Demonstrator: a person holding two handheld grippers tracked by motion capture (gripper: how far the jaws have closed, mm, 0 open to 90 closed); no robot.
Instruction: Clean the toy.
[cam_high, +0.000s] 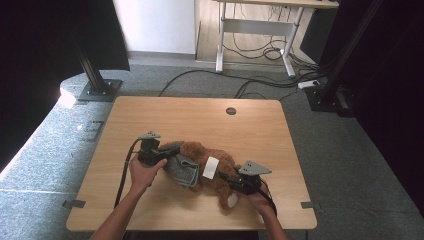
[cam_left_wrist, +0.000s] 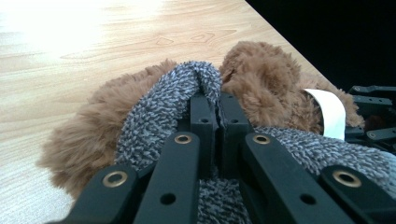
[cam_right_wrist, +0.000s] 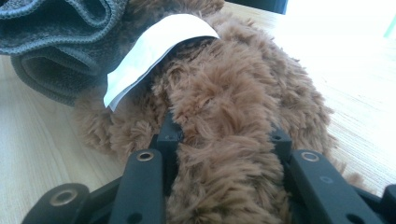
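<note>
A fluffy brown plush toy animal (cam_high: 220, 172) lies on its side near the middle of the light wooden table (cam_high: 200, 120), w/ a grey knitted cloth piece (cam_high: 182, 167) wrapped over its end at about 9 o'clock. A white paper tag (cam_high: 211, 167) sticks out of the fur.

The left gripper (cam_left_wrist: 215, 105) is clenched tight on a fold of the grey knit; jaws almost meet, w/ just thin cloth pinched between them. The right gripper (cam_right_wrist: 224, 135) is grasping a thick lump of brown fur at the toy's 4 o'clock end, jaws on both sides of it.

How it'll handle, I think: soft, squishy, light. Nothing to break. It bends & sags, so 1 grip alone lets it flop. The fur is a bit slippy, so grab a fat bunch, not the tips. The knit stretches, so a pull may slide it off rather than lift the toy. Best hold: 1 jaw pair on the body, 1 on the cloth edge.

Count: 1 toy, 1 grey cloth, 1 tag, 2 grippers, 1 table.
</note>
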